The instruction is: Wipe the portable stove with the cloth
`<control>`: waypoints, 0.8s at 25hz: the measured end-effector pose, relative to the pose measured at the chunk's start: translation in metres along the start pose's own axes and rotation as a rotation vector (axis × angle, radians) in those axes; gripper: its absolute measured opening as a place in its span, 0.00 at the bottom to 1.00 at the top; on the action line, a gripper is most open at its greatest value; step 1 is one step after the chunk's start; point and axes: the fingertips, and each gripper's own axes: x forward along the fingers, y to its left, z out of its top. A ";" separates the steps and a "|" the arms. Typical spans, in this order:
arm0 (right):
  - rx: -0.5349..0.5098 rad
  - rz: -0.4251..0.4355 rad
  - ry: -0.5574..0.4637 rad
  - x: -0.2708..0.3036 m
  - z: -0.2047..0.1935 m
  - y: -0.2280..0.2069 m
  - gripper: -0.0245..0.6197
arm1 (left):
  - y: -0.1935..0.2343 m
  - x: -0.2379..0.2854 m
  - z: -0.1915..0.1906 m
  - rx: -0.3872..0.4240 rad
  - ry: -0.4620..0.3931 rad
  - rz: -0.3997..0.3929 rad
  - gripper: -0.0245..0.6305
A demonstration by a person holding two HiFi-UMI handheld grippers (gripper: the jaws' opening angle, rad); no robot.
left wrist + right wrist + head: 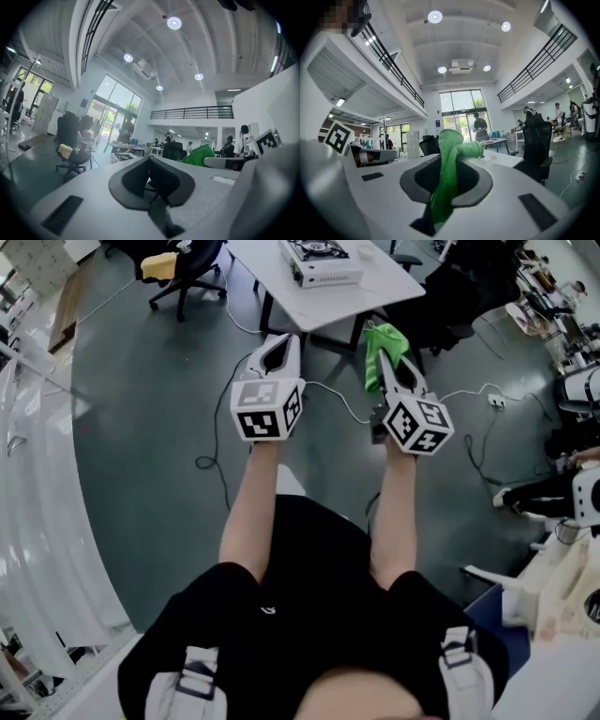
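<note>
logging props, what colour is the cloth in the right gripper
Bright green fluffy cloth, clearest in the right gripper view.

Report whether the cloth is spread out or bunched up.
Bunched, not spread: the green cloth is pinched as a narrow crumpled strip by the right gripper, jaws closed on it, its free end flopping over beyond them.

Cloth [449, 154] – green, fuzzy napped pile, matt. Left gripper [157, 185], right gripper [390, 369] – smooth matt pale plastic shells, dark ribbed pads inside. Portable stove [322, 263] – pale, metal-looking casing, slight sheen. Floor [150, 409] – grey, smooth, faint gloss.
</note>
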 end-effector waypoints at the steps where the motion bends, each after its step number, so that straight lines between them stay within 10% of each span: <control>1: -0.006 0.014 0.003 0.005 0.000 0.003 0.10 | 0.004 0.003 0.001 -0.007 -0.004 0.008 0.04; 20: 0.038 -0.107 0.017 0.116 -0.010 -0.111 0.10 | 0.050 0.168 -0.011 -0.054 -0.021 -0.075 0.04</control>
